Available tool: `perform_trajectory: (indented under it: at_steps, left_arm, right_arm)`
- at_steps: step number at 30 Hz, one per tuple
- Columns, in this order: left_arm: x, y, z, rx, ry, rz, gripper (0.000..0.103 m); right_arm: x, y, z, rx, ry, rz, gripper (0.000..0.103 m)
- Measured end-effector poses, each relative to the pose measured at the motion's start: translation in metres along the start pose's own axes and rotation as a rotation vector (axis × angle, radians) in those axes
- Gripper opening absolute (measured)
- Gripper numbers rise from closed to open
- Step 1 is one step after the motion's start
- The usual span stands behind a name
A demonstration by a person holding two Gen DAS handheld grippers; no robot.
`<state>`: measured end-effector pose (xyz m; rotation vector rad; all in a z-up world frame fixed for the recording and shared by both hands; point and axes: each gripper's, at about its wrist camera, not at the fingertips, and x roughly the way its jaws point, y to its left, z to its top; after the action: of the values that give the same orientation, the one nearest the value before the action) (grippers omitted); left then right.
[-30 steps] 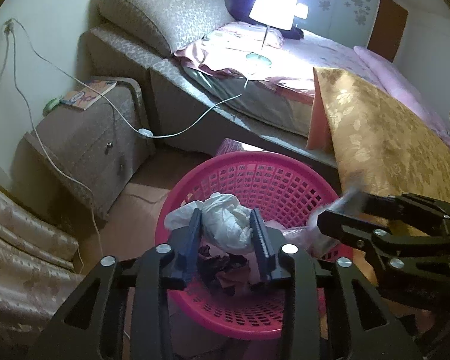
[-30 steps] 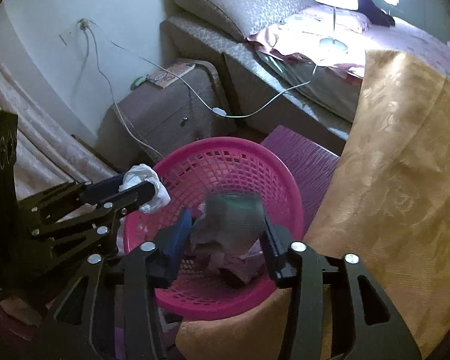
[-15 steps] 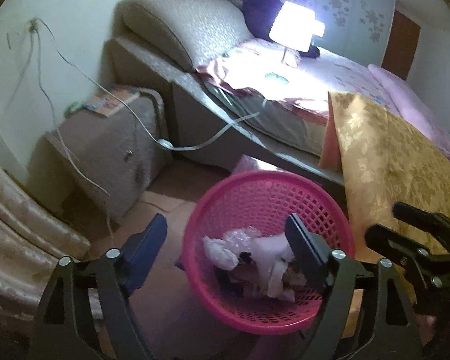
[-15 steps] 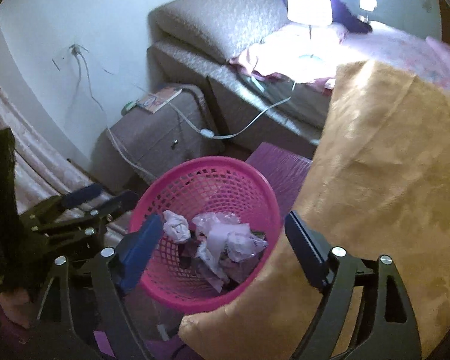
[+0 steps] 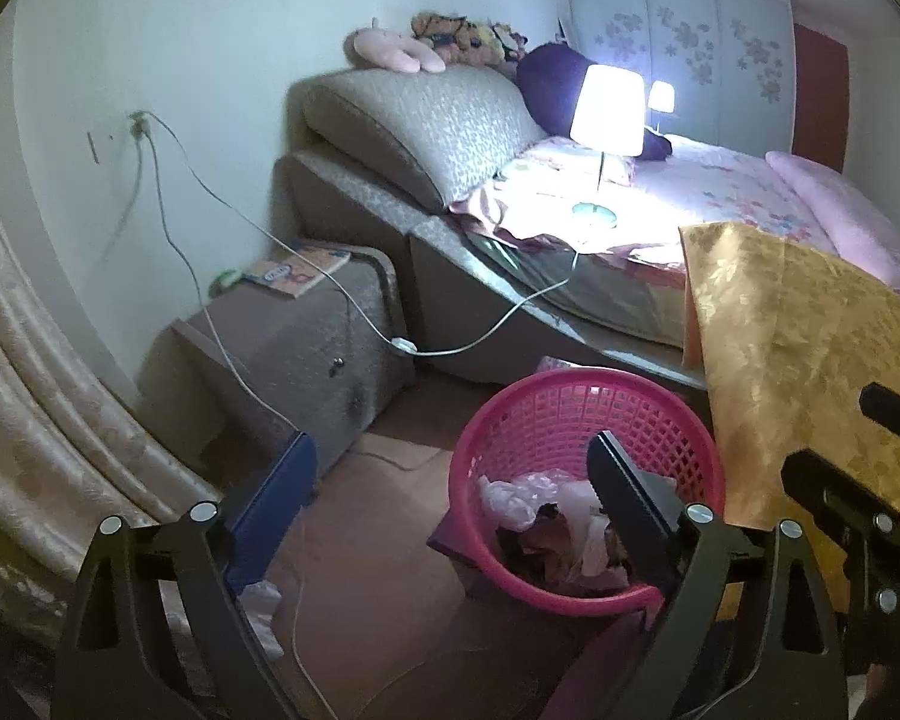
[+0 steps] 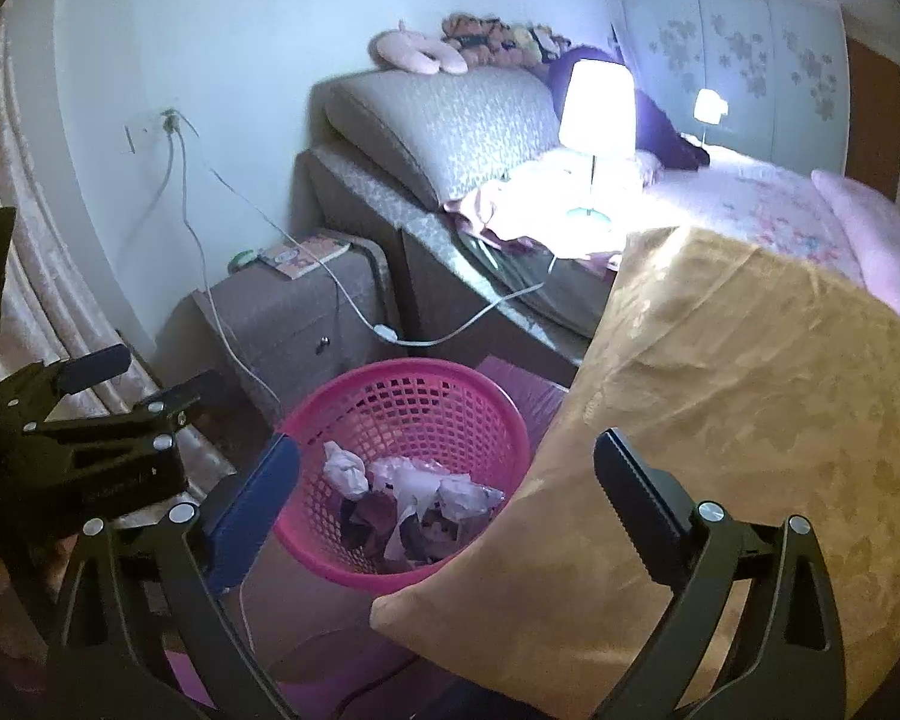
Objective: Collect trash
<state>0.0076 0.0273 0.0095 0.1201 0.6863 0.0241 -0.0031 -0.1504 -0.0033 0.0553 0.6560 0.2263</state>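
The left gripper [image 5: 453,477] fills the bottom of its own view with its jaws spread wide, having just been opening, and nothing sits between them; one blue-faced finger stands at lower left, the other dark one overlaps the near rim of the pink basket [image 5: 576,384] at lower centre-right; the basket stands on the brown floor [image 5: 378,540] beside the bed [image 5: 720,192]; inside it lies the trash [image 5: 546,516], a heap of crumpled white and pinkish wrappers and darker scraps. The right gripper [image 6: 447,477] likewise has its jaws far apart, having just been opening, with nothing held; in its view the basket sits at lower centre with the trash in its bottom, and a gold cushion [image 6: 720,420] covers the right half of the frame, its lower edge overlapping the basket's right rim. A small white crumpled scrap [image 5: 261,597] lies on the floor at lower left of the left view, just by the blue finger. Toward the upper middle, a lit lamp [image 5: 606,111] stands on the bed; a nightstand [image 5: 306,336] with a booklet on top is at centre left, white cables trailing over it from the wall.
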Motion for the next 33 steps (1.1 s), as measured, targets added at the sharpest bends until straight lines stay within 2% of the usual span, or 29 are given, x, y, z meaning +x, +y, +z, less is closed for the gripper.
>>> perform_trajectory:
  at_steps: [9,33]
  left_arm:
    - [-0.008,0.005,-0.003,-0.029,-0.02,-0.009,0.091]
    - [-0.005,-0.001,-0.011,-0.013,-0.011,-0.02,0.091]
  right_arm:
    - [-0.008,0.002,-0.006,-0.002,-0.015,-0.012,0.096]
    - [-0.012,0.006,-0.011,-0.005,-0.012,-0.012,0.096]
